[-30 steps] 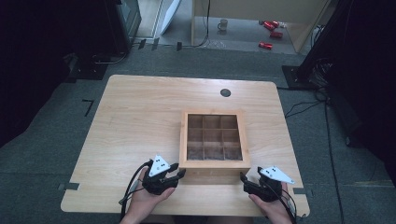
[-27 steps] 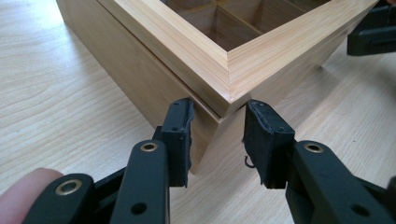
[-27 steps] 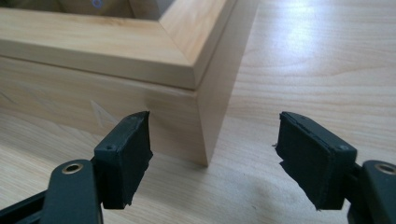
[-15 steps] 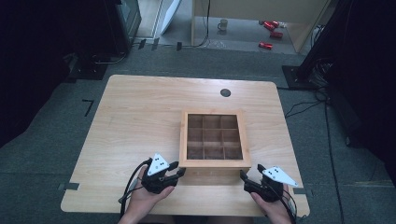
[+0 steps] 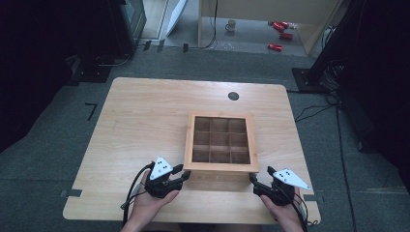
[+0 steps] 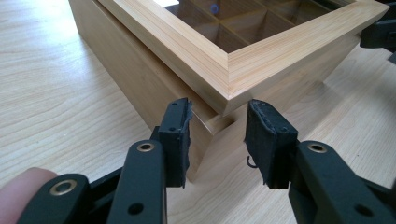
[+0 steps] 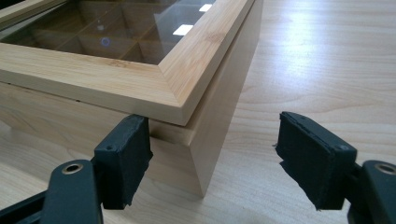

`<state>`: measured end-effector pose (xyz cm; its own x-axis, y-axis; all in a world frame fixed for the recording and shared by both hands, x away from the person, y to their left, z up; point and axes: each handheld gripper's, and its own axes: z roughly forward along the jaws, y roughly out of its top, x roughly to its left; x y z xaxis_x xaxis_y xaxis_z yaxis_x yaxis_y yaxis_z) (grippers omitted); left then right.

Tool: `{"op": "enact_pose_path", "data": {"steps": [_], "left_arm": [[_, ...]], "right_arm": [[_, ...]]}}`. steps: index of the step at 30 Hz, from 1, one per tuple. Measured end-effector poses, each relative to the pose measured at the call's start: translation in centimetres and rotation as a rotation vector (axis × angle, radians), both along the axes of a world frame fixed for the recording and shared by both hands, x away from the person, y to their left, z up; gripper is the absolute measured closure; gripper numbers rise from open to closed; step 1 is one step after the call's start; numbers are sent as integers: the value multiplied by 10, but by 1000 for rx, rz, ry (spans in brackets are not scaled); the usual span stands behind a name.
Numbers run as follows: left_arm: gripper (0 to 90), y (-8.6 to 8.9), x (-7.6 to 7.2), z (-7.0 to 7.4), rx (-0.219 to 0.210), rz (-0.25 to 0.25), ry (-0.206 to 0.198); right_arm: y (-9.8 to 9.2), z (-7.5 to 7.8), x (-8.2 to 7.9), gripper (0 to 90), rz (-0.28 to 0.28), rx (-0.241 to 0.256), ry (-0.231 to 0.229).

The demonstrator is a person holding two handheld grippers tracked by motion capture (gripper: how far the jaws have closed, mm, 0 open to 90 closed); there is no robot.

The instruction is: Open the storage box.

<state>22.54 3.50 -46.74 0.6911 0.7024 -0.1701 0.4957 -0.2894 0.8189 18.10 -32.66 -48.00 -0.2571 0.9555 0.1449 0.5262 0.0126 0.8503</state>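
The wooden box [image 5: 220,144] sits right of centre on the pale wood-grain worktop [image 5: 145,121], its glass lid showing nine square compartments, insides too dim to make out. The left hand-held gripper [image 6: 217,140] straddles its near-left corner, released; the right hand-held gripper [image 7: 212,161] straddles the near-right corner, released too. Black jaws with rough, worn pads.
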Motion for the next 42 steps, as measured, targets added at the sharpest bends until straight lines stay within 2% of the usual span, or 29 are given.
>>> {"op": "enact_pose_path", "data": {"steps": [4,11,16,23,29,32,38,42], "left_arm": [[538,2,-2,-1,19,28,-22],[428,13,-2,-5,42,57,-14],[368,37,0,-13,85,107,-3],[351,74,4,-31,114,192,43],[347,100,9,-43,162,267,44],[332,107,11,-47,182,285,46],[323,107,13,-50,179,293,56],[325,109,14,-49,161,290,65]], "right_arm": [[0,3,2,259,20,-23,-6],[-3,15,3,257,41,-19,-34],[-5,23,6,255,53,-16,-53],[-8,39,11,254,54,-16,-87],[-9,58,21,254,44,-22,-122],[-9,67,25,255,45,-26,-139],[-10,79,37,255,31,-30,-158],[-13,87,48,255,31,10,-178]]}}
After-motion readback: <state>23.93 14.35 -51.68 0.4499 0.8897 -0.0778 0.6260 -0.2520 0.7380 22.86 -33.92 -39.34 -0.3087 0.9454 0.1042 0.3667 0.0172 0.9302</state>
